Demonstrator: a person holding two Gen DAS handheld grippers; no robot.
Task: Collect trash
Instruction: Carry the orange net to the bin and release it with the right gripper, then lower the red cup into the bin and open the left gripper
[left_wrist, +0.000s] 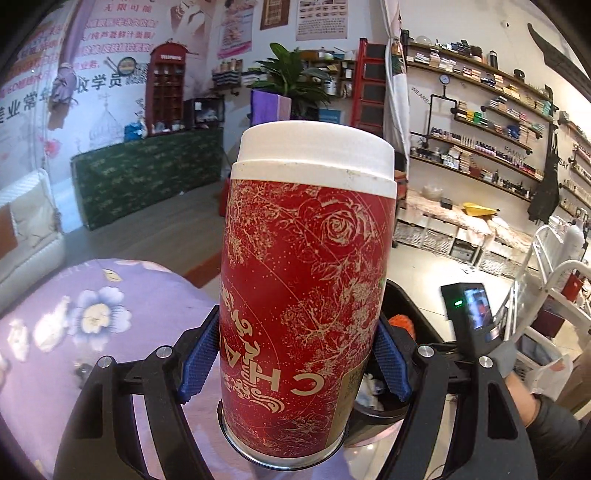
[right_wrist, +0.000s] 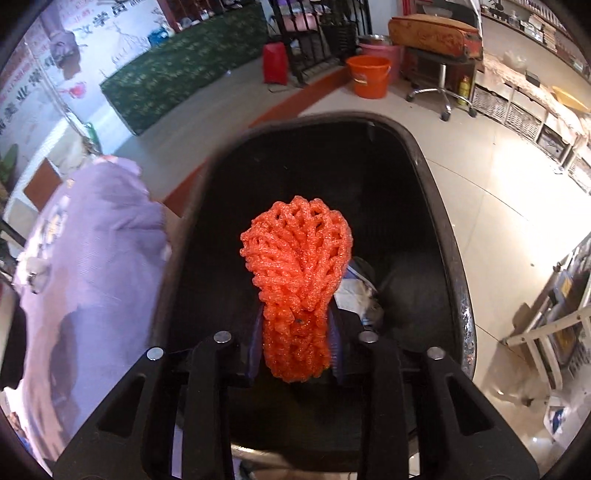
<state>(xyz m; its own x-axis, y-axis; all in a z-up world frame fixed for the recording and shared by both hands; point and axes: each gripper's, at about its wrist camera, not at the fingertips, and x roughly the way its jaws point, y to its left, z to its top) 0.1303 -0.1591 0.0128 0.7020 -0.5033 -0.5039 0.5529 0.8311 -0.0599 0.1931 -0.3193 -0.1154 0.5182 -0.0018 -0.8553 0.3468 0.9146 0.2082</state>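
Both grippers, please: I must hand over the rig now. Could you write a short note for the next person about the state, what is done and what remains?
Left gripper: shut on the red tin with white lid, held upright above the purple flowered cloth.
Right gripper: shut on the orange foam net, held over the open black bin.
Done: crumpled paper scraps already lie in the bin.
Left: release the net into the bin, then probably bring the tin over and drop it too.

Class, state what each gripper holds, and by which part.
Left gripper grips the red can by its lower body. Right gripper pinches the orange foam net at its lower end.
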